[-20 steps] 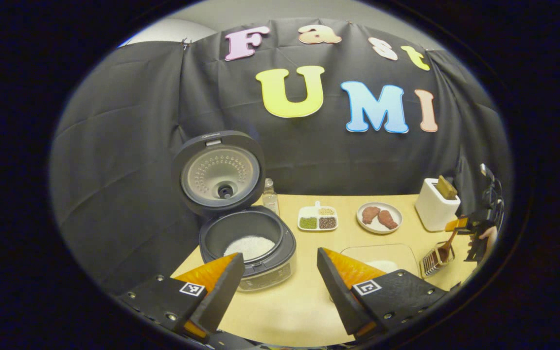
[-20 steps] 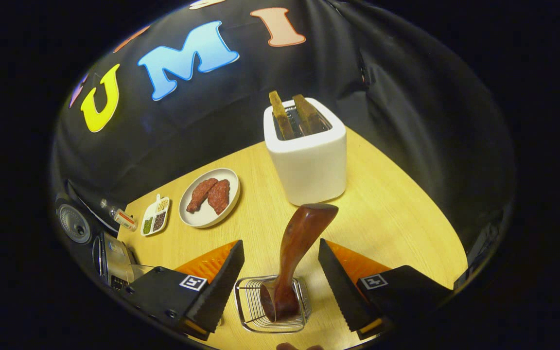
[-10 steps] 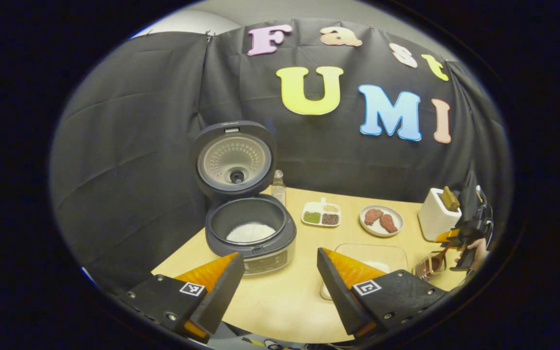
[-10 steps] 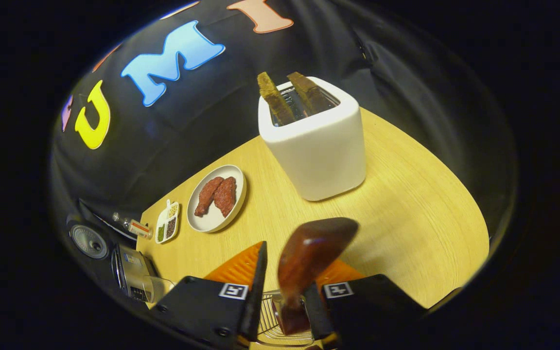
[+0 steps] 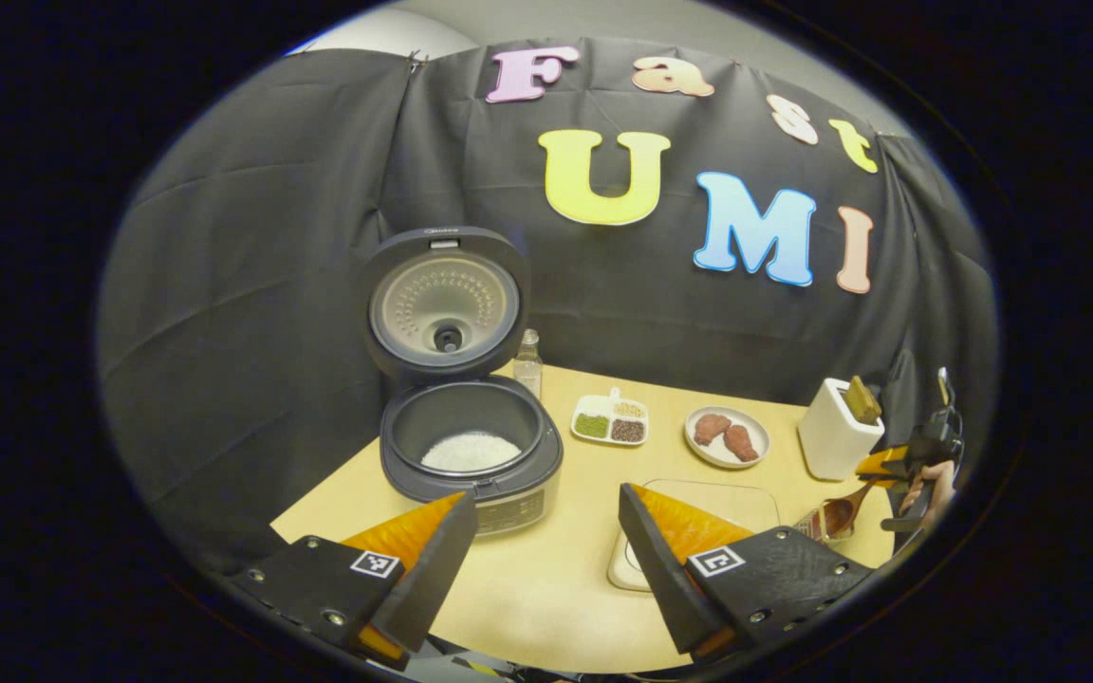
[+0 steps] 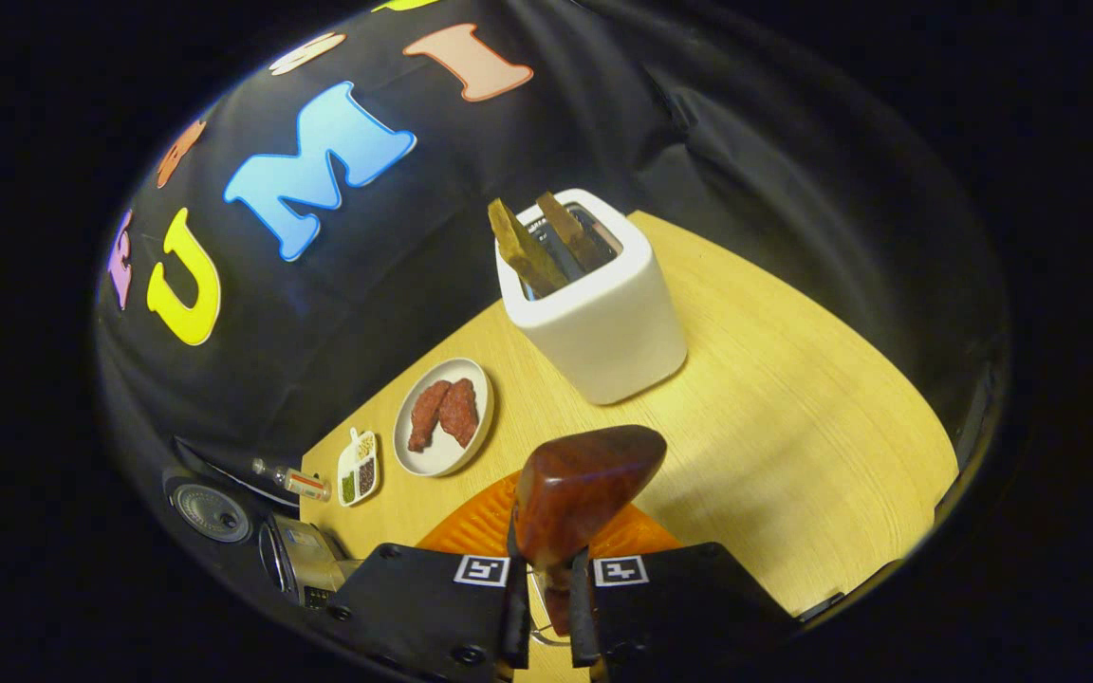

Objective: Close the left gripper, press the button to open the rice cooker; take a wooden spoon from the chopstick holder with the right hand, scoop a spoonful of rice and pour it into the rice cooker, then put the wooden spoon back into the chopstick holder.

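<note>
The dark rice cooker [image 5: 471,455] stands open with its lid [image 5: 442,304] upright and white rice [image 5: 469,451] in the pot. My left gripper [image 5: 542,560] hangs open in front of it, holding nothing. At the far right of the left gripper view, a hand holds my right gripper [image 5: 893,470] over the wire chopstick holder [image 5: 814,524]. In the right gripper view, my right gripper [image 6: 546,593] is shut on the handle of the wooden spoon [image 6: 584,479]. The spoon's lower end is hidden between the fingers, where a bit of the chopstick holder [image 6: 534,607] shows.
A clear glass dish [image 5: 708,503] lies right of the cooker. Behind it sit a small divided grain tray [image 5: 611,422], a plate of meat [image 5: 725,436], a small bottle [image 5: 527,360] and a white toaster [image 6: 589,304] with two slices. The cooker [image 6: 295,560] shows at the lower left of the right gripper view.
My right gripper went from open around the spoon handle to shut on it. My left gripper drew back from the cooker, still open.
</note>
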